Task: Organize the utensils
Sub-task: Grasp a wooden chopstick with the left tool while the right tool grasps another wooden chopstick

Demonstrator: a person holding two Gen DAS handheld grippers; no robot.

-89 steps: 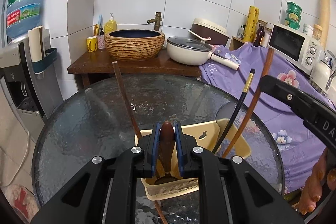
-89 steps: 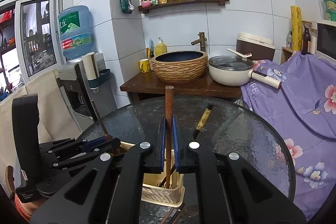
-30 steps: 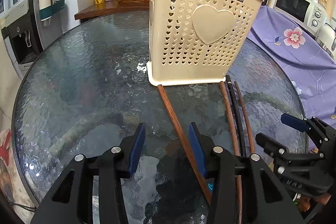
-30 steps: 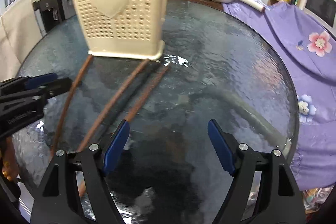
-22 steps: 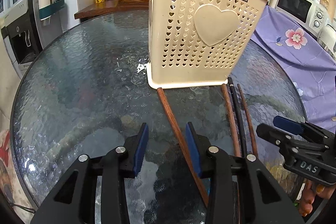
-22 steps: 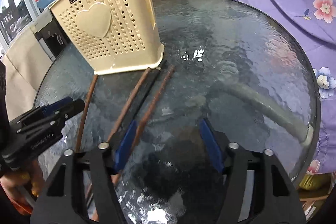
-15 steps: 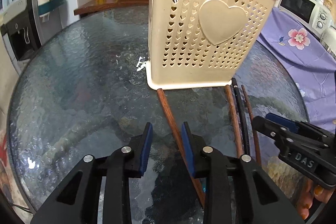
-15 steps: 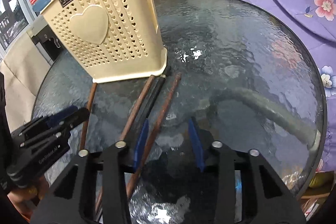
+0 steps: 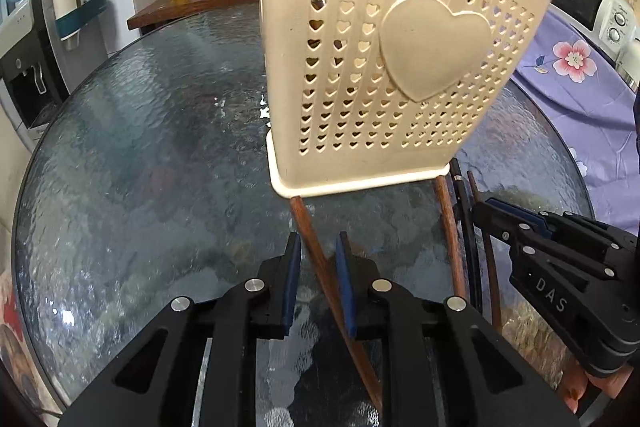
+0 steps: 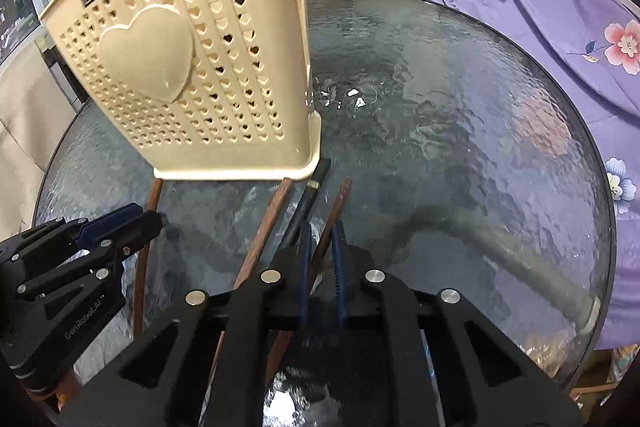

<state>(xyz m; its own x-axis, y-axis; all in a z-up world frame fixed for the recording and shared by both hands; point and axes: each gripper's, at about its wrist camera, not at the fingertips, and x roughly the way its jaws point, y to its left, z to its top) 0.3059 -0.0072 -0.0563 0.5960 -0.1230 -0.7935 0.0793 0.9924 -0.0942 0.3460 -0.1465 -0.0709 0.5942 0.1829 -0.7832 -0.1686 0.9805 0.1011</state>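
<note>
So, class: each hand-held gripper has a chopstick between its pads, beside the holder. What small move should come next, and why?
Probably finish both grips, then lift. The left hand-held gripper is closing around a brown chopstick; the right hand-held gripper looks shut on a thinner one. Both sticks lie flat on the glass table in front of the holder, so they must rise to go in.

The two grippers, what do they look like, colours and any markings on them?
Both are matte black plastic with angular cut-out linkages, round silver screw heads and blue pads lining the fingers. The left gripper carries pale "GenRobot.AI" lettering on its side, seen from the right wrist. The right gripper shows "DAS" on its side, seen from the left wrist. No cables show.
</note>
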